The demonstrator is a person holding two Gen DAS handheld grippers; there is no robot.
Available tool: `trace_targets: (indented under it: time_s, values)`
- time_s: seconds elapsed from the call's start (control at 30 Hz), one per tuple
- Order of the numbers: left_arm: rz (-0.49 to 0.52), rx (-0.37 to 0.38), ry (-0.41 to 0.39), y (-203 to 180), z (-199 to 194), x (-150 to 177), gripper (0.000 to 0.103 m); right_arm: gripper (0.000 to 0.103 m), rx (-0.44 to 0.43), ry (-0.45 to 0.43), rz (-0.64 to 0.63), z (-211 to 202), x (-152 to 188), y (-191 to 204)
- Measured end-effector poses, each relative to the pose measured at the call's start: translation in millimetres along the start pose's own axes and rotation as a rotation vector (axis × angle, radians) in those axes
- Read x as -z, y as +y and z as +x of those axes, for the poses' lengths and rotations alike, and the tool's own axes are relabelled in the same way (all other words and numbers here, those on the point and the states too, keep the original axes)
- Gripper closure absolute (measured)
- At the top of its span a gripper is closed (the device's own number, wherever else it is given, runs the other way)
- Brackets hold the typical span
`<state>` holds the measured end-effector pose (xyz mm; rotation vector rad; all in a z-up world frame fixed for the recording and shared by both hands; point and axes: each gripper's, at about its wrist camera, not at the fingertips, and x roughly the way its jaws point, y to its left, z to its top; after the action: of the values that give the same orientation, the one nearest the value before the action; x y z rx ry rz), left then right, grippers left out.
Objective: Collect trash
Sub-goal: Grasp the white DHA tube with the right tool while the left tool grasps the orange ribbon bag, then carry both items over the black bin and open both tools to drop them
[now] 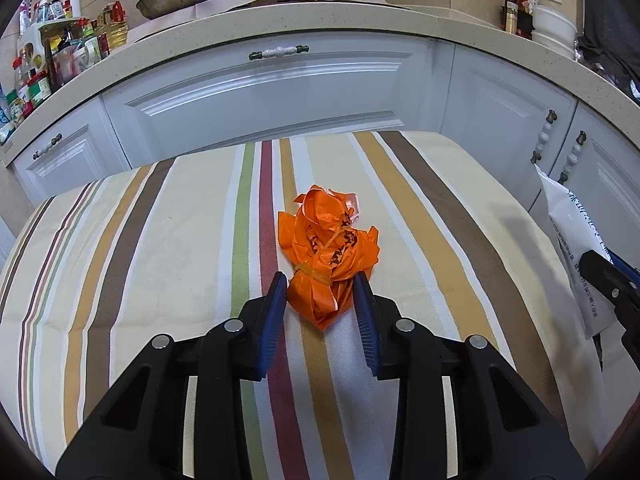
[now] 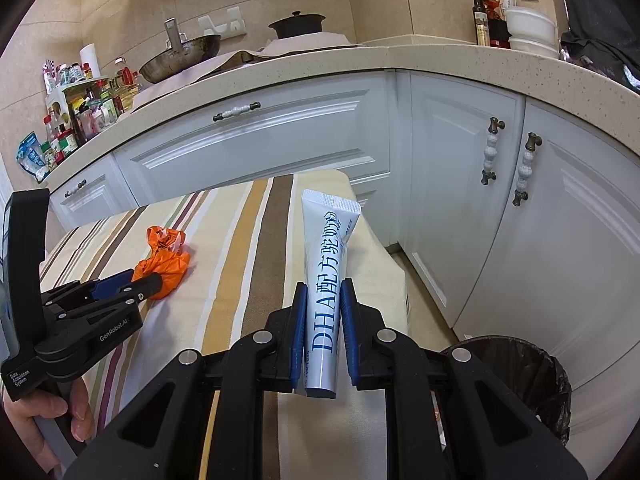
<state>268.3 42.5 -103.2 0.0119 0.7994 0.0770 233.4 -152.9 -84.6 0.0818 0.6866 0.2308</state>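
The left gripper point(image 1: 320, 280) pinches the near end of a crumpled orange plastic bag point(image 1: 330, 252), which lies on the striped tablecloth point(image 1: 160, 240) and extends toward 12 o'clock from its blue pads. The right gripper point(image 2: 323, 288) is clamped on a white sachet with blue lettering point(image 2: 326, 268), which sticks out toward 12 o'clock, with a black-lined bin point(image 2: 532, 380) at 4 o'clock.

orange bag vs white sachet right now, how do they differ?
Shape: the orange bag is a crumpled, knotted wad; the white sachet is a flat, long strip with blue print.
Pose: the orange bag lies on the striped cloth; the white sachet is off it, sticking out past the fingertips.
Grip: the left tool pinches the orange bag's near end; the right tool clamps the white sachet's lower half.
Shared: each is in a tool.
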Motion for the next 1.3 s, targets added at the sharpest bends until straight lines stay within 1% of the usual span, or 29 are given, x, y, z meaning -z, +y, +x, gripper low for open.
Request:
trace_targets:
  time_s: [0.03, 0.07, 0.27, 0.53, 0.63, 0.83, 1.0, 1.17, 1.3]
  values:
    - [0.002, -0.003, -0.005, 0, -1, 1, 0.073, 0.085, 0.001, 0.001, -0.002, 0, 1, 0]
    - [0.004, -0.006, -0.008, 0, -2, 1, 0.074, 0.085, 0.001, 0.002, -0.003, 0, 0, 0]
    - [0.008, -0.011, -0.030, 2, -14, 4, 0.074, 0.085, 0.000, 0.005, -0.009, -2, 3, 4]
    - [0.016, -0.032, -0.096, 6, -46, 7, 0.075, 0.085, -0.008, -0.001, -0.021, -11, 5, 14]
    - [0.010, -0.030, -0.107, 10, -57, 10, 0.076, 0.085, -0.010, -0.009, -0.027, -17, 4, 17]
    - [-0.013, -0.014, -0.121, 19, -85, 20, 0.076, 0.085, -0.006, -0.030, -0.044, -36, 7, 26]
    - [-0.012, 0.009, -0.146, 18, -113, 33, 0.076, 0.085, 0.011, -0.040, -0.054, -58, 18, 27]
    - [-0.005, 0.041, -0.165, 9, -136, 43, 0.076, 0.085, 0.046, -0.044, -0.043, -81, 31, 19]
    - [0.019, 0.078, -0.181, -8, -153, 51, 0.076, 0.085, 0.087, -0.051, -0.026, -102, 42, 3]
